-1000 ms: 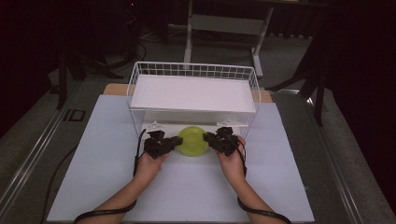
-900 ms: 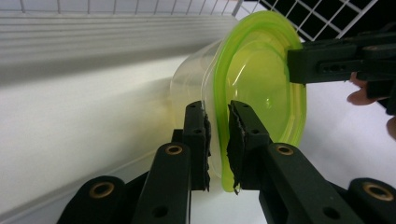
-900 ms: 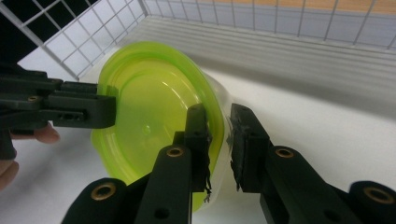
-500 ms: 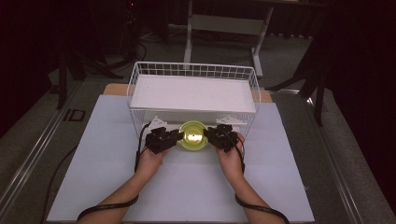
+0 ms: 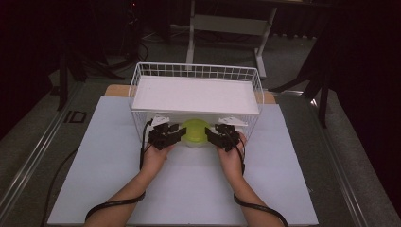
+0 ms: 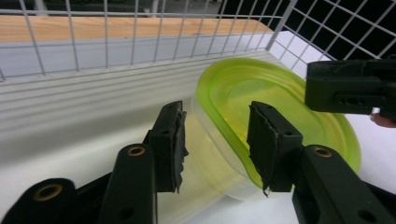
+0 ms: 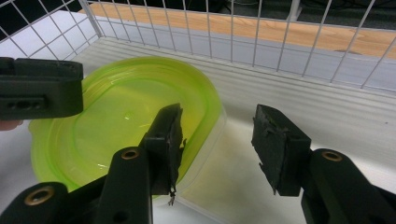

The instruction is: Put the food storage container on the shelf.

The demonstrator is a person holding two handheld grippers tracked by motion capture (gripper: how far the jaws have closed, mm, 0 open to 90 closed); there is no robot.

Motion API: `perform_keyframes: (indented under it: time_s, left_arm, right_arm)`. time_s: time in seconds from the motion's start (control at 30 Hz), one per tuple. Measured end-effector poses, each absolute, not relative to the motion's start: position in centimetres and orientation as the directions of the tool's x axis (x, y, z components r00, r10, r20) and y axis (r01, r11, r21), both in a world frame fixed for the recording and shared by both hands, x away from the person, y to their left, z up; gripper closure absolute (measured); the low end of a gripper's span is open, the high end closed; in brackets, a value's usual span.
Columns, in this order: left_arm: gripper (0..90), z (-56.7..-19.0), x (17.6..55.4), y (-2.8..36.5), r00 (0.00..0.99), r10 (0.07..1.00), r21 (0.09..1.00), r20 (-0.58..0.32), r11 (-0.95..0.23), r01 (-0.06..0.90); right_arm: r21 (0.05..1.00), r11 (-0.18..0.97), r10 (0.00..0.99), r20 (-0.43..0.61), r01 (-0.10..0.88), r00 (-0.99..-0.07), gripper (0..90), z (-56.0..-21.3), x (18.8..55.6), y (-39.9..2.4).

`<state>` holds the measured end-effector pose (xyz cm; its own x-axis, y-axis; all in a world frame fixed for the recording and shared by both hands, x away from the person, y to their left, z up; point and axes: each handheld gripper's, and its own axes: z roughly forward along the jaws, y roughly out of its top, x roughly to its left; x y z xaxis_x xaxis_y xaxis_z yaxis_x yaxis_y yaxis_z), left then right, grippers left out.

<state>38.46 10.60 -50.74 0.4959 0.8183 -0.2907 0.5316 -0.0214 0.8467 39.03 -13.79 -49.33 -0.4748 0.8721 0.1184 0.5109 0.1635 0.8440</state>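
Green-lidded container [image 5: 194, 133] sits at wire basket [image 5: 142, 75] mouth. Left gripper [image 6: 215, 140] and right gripper [image 7: 219, 147] jaws spread, gripping nothing. Recommend even pushing from both sides.

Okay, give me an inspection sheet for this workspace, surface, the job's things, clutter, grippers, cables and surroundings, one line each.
Surface: a pale mat covers the table; a wooden strip shows at its far edge.
Job's things: a clear container with a green lid, tilted, at the lower level of a white wire basket, under the basket's white shelf.
Clutter: nothing seen.
Grippers: left gripper and right gripper flank the container, jaws apart, each straddling the container's rim; contact cannot be told.
Cables: a black cable trails along the left forearm, another along the right.
Surroundings: dark room, a grey frame behind the table, black stands at the sides.
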Motion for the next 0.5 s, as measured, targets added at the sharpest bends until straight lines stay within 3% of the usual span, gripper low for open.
perform_keyframes:
  time_s: [0.1, 0.5]
  left_arm:
    - [55.3, -50.7, 38.4, 10.6, 0.498, 0.817, 0.847, -0.29, -0.024, 0.532]
    - [51.7, -49.5, 36.4, 12.2, 0.542, 0.791, 0.851, -0.285, -0.051, 0.522]
  right_arm:
    - [0.856, 0.209, 0.869, 0.06, 0.473, -0.492, 48.9, -49.1, 38.7, -13.5]
    - [0.865, 0.194, 0.839, 0.098, 0.463, -0.535, 48.6, -47.7, 36.2, -13.3]
